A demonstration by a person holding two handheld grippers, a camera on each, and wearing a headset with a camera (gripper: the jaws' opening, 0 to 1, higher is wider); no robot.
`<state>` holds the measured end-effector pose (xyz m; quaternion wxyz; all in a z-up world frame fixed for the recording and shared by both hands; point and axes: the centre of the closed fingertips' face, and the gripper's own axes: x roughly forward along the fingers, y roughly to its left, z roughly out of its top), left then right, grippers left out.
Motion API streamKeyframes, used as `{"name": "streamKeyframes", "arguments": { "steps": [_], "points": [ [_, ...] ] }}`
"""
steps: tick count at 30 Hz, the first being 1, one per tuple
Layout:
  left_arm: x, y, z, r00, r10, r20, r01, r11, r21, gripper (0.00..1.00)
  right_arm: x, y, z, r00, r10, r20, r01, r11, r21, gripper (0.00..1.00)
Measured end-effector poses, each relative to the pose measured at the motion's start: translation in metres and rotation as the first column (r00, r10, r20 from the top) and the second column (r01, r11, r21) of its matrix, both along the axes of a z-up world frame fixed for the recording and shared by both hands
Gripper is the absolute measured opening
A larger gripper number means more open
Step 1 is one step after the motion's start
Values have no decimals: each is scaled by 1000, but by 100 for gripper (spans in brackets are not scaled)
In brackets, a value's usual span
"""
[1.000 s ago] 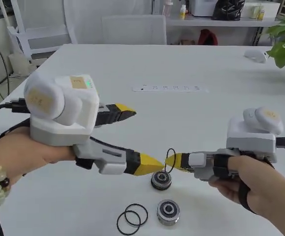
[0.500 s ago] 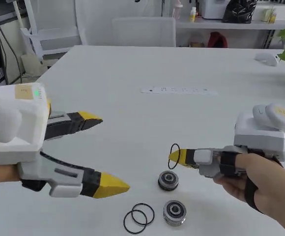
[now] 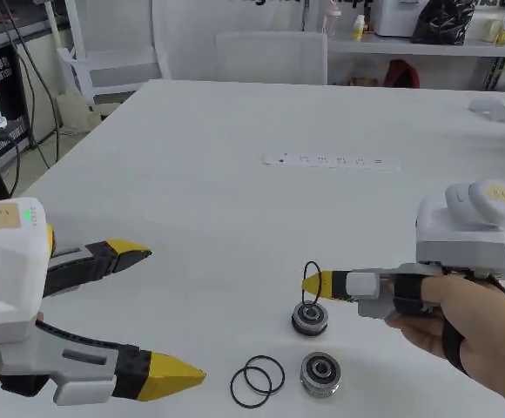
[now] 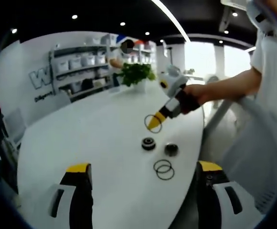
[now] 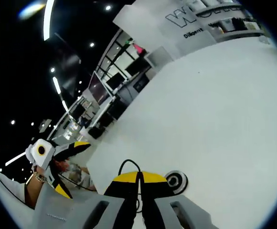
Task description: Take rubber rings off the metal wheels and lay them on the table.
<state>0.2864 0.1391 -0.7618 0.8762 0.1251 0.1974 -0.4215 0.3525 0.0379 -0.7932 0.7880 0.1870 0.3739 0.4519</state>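
Thin black rubber ring (image 3: 312, 283) pinched upright in the right fingers (image 3: 324, 285) — round metal wheel (image 3: 310, 318) just beneath; second metal wheel (image 3: 320, 374) and two flat overlapping black rings (image 3: 257, 380) farther off.

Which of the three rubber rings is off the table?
The upright ring pinched in the right gripper above the far wheel; the other two lie flat beside the near wheel.

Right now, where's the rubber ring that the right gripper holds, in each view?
Head view: rubber ring lower centre-right, pinched upright at the tips of the right gripper.
Left gripper view: ring at centre, around the other gripper's yellow tip.
Right gripper view: ring at bottom centre, arching over the closed jaws.
Shared landmark: the metal wheel nearest the ring, also seen at and.
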Motion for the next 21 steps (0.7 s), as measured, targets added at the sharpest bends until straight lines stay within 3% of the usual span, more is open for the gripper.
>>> {"name": "streamKeyframes", "arguments": {
  "steps": [6,16,18,21],
  "points": [
    [-10,0,-9,999,33,-31,-34,999,-29,91,-9,5,-7,998,54,25,-53,996,-67,0],
    [-23,0,-16,998,46,-50,-47,999,-21,91,-25,15,-21,989,144,30,-138,980,-141,0],
    [-25,-1,-16,998,45,-51,-46,999,-18,90,-28,16,-26,987,160,12,-157,978,-140,0],
    [-26,1,-19,998,43,-53,-43,999,1,90,-33,19,-33,982,190,13,-185,966,-179,0]
  ]
}}
